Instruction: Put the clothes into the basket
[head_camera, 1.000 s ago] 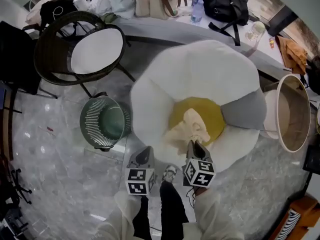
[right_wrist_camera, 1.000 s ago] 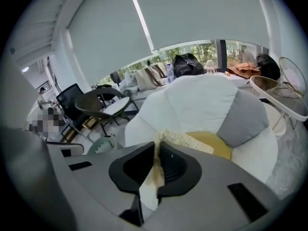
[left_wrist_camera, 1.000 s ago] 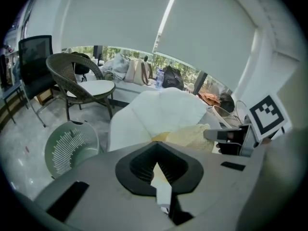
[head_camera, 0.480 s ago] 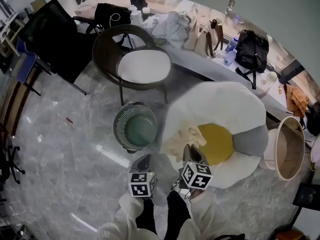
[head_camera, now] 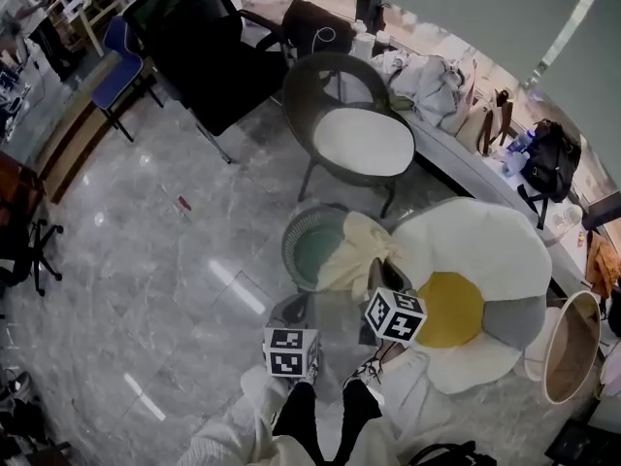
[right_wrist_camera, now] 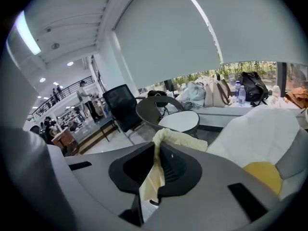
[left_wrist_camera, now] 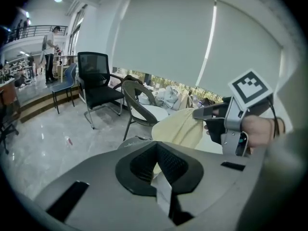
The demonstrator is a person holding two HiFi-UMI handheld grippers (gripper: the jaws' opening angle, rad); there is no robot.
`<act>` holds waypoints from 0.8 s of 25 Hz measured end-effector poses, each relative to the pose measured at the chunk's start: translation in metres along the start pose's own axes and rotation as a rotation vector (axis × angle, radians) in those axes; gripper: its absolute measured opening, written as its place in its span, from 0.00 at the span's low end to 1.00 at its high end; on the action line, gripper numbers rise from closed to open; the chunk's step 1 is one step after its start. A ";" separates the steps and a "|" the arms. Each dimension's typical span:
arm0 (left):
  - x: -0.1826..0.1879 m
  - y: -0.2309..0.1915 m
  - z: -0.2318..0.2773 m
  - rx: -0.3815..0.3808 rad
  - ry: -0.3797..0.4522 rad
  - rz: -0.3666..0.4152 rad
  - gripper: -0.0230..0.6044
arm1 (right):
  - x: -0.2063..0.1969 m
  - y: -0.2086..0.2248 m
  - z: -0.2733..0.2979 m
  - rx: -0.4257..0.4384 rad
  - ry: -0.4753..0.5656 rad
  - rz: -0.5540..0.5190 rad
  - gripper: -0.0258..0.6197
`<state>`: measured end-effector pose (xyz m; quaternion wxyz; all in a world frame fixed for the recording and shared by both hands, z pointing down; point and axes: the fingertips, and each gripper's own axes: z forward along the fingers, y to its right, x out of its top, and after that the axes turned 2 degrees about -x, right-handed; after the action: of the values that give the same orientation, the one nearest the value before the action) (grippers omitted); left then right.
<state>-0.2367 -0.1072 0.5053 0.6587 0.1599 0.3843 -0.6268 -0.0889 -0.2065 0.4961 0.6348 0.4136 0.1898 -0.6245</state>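
1. The floor is glossy grey stone tile.
2. On it stand a green slatted basket, a round wicker chair, a black office chair and a blue chair.
3. A white flower-shaped cushion lies just beside the basket.

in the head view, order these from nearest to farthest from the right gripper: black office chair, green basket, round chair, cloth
1. cloth, pinched in the right gripper itself
2. green basket, on the floor just beyond, to the left
3. round chair, behind the basket
4. black office chair, farthest, upper left
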 end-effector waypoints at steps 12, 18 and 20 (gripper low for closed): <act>-0.052 -0.082 0.009 0.094 -0.015 -0.122 0.03 | -0.064 -0.047 0.075 0.052 -0.131 -0.021 0.18; -0.066 -0.090 0.005 0.099 -0.033 -0.156 0.03 | -0.086 -0.043 0.065 0.029 -0.168 -0.018 0.18; -0.062 -0.089 0.003 0.092 -0.027 -0.152 0.03 | -0.089 -0.043 0.058 0.023 -0.170 -0.016 0.18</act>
<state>-0.3151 -0.0801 0.5750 0.6062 0.1518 0.3571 -0.6942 -0.1589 -0.1889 0.5858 0.6389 0.3648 0.1313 -0.6644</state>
